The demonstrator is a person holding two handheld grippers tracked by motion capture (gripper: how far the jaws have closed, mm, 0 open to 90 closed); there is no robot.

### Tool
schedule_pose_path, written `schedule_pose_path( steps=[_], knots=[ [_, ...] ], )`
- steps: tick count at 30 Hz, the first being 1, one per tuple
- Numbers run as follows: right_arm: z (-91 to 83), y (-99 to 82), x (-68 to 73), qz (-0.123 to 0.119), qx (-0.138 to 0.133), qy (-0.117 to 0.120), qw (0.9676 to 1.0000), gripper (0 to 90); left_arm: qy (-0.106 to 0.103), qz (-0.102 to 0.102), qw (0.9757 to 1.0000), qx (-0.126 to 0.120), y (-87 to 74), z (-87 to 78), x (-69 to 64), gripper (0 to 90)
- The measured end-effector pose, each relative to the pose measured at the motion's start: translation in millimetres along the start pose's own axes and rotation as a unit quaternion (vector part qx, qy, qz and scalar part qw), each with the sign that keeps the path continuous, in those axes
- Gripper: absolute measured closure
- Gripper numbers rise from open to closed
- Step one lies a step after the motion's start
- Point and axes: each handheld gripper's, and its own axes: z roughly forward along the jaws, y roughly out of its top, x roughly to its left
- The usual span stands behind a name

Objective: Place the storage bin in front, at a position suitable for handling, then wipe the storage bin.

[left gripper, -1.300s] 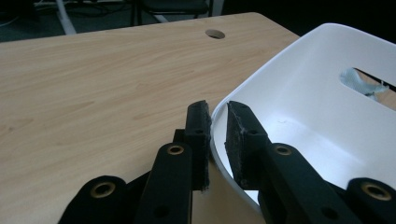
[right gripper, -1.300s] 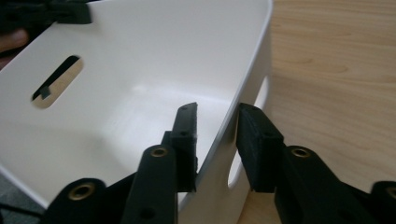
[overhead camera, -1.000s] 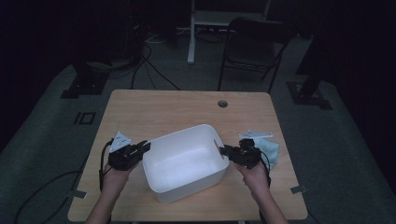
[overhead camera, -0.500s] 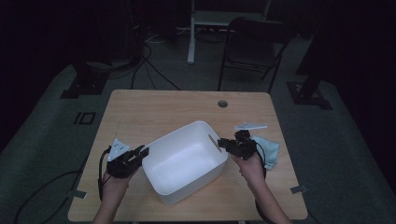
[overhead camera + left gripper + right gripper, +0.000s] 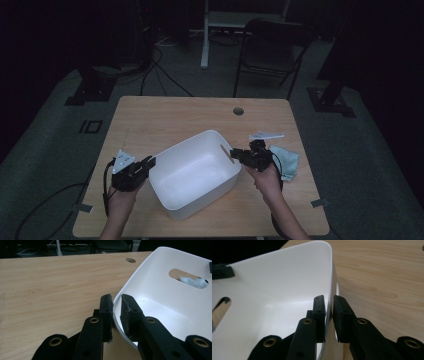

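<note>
White plastic, the tub (image 5: 192, 177) sat on the near half of the wooden table (image 5: 175, 117), a little toward the person's side, with both grippers clamped on its short end walls. The left gripper (image 5: 145, 164) pinched the rim at the tub's left end, one pad outside and one inside the wall, as the left gripper view showed (image 5: 115, 312). The right gripper (image 5: 235, 154) pinched the opposite end wall in the same way, near the handle slot, its pads pressed on either side of the thin wall (image 5: 329, 315).

Just beyond the right hand (image 5: 267, 176) lay a pale blue cloth (image 5: 287, 161), near the table's right edge, and a small white strip (image 5: 266, 135) lay a little farther off; neither touched the tub. A round cable hole (image 5: 238, 111) was set in the far part of the tabletop. Past the table stood a dark folding chair (image 5: 272, 52) and a white stand (image 5: 210, 30), with cables on the floor.

The tub's long axis ran slantwise, from near left to far right, its open mouth facing up and tipped slightly.
</note>
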Motion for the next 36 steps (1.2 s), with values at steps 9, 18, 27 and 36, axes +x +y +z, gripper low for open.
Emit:
schedule_pose_path(
  steps=[9,18,27,36],
  knots=[
    [-18.3,-2.1,-2.3,0.003,-0.019,0.006,0.9998,68.1,0.005,0.002,1.0000,0.000,0.6,1.1,-1.2,80.2],
    [-42.7,-4.9,-9.2,0.000,-0.040,-0.006,0.9992,53.5,0.006,0.003,1.0000,0.001,1.5,2.8,-1.0,80.3],
    [-58.9,-19.4,-38.1,0.014,-0.057,-0.044,0.9973,46.2,0.003,0.000,1.0000,-0.003,1.3,3.9,-0.1,80.0],
    [-65.1,-39.2,-77.0,0.047,-0.064,-0.107,0.9911,40.9,0.004,-0.001,1.0000,-0.003,1.3,3.9,-0.4,80.0]
  ],
)
